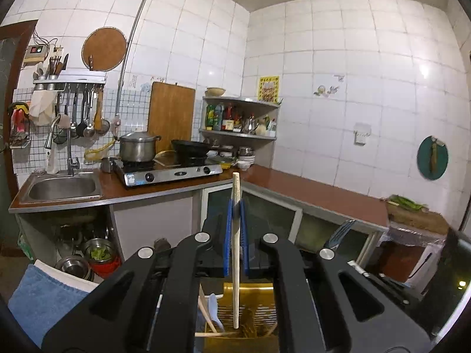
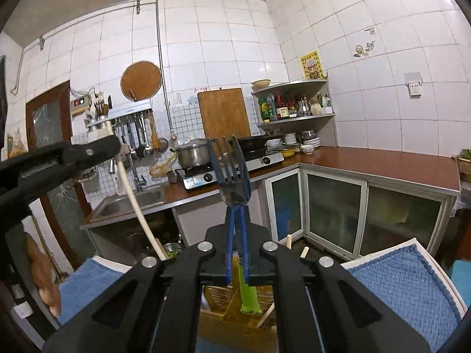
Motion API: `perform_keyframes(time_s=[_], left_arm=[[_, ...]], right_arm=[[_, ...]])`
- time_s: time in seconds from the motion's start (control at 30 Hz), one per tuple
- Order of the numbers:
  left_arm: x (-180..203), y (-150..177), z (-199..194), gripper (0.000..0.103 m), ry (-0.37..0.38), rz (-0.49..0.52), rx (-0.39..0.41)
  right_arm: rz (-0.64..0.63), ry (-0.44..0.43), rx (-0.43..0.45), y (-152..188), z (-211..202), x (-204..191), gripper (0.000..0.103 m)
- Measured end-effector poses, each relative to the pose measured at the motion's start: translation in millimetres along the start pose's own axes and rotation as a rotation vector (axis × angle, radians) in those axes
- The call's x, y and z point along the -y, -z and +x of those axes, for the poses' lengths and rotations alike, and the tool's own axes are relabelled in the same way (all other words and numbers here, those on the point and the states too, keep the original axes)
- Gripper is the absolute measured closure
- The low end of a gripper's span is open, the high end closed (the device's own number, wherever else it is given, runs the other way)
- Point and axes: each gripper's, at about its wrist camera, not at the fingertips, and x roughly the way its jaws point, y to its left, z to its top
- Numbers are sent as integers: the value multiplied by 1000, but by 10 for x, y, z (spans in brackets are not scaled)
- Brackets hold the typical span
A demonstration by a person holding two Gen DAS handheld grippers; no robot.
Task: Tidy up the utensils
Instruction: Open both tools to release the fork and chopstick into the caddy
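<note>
Left tool (image 1: 235, 206) level gripping chopstick (image 1: 236, 253), upright

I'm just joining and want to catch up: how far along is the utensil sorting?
Midway, it seems. Nothing can be called finished from here. In hand: the left gripper is shut on a pale chopstick, and the right gripper is shut on a green-handled fork. Left: both still need a place, and more chopsticks lie loose in the wooden tray below.

No text can be read: the yellow poster (image 2: 311, 64) and the bottle labels (image 1: 226, 117) are too blurred.
</note>
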Motion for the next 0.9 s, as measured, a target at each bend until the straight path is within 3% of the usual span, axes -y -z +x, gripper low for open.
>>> perform_keyframes(time_s=[0.2, 0.5, 0.73, 0.83, 0.9], left_arm=[[-118, 444, 352, 99, 1, -5, -72], [-150, 913, 495, 99, 0, 27, -184], [-280, 914, 356, 98, -6, -11, -236], [-320, 790, 115, 83, 2, -27, -227], [-338, 726, -59, 55, -10, -28, -204]], right_arm=[[-40, 18, -58, 283, 242, 24, 98], [-101, 58, -187, 649, 402, 57, 103], [-41, 30, -168, 561, 204, 177, 99], [-54, 21, -150, 434, 14, 136, 99], [-55, 13, -141, 361, -130, 104, 99]])
